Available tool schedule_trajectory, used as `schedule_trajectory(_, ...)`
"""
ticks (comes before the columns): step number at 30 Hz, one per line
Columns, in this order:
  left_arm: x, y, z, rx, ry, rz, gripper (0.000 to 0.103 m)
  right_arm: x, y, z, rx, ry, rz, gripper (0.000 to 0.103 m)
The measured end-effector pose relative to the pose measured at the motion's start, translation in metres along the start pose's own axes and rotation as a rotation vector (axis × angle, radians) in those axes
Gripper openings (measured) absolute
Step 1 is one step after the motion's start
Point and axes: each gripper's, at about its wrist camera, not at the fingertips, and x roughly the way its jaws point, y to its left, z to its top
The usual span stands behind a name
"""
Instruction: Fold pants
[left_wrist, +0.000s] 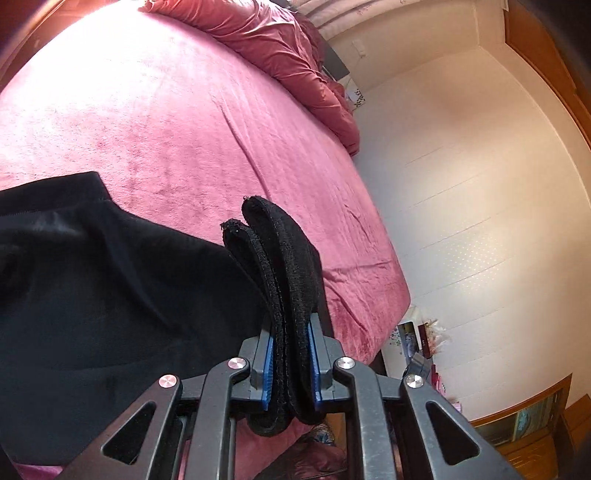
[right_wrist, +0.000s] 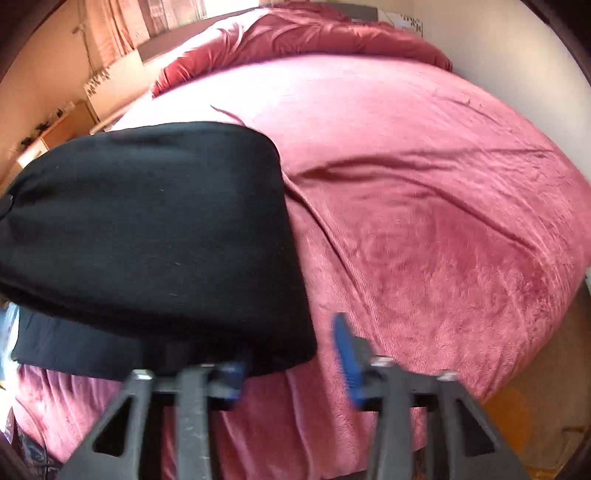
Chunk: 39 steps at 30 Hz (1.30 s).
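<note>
The black pants lie on the pink bed cover. My left gripper is shut on a thick bunch of the pants' edge, which sticks up between the blue pads. In the right wrist view the pants lie folded over on the left of the bed. My right gripper is open at the pants' near right corner; the cloth drapes over its left finger, and the right finger stands free over the cover.
A rumpled pink duvet is piled at the head of the bed. The bed's right edge drops to a pale floor. Small items and a wooden shelf stand on the floor.
</note>
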Motion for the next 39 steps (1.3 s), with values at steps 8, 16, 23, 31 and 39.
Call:
schedule_trajectory(8,0.024,0.093,-0.051,-0.162,0.096,0.186,0.014,0.028,0.012,-0.009,-0.036,0.071,0.010,0.023)
schedule_trajectory(16,0.012,0.078,-0.047,-0.083,0.064,0.174,0.027,0.019,-0.007,-0.003,-0.037,0.123,0.021,0.053)
schedule_trajectory(23,0.000,0.092,-0.030,-0.205,0.003,0.102,0.034,-0.018,-0.022,0.014,-0.096,0.065,-0.024,0.054)
schedule_trajectory(31,0.017,0.084,-0.014,-0.169,0.010,0.134,0.031,-0.015,0.046,0.083,-0.124,-0.054,0.115,0.054)
schedule_trajectory(39,0.003,0.041,-0.025,0.133,-0.072,0.328,0.012,0.047,0.086,0.118,-0.117,0.011,0.082,0.056)
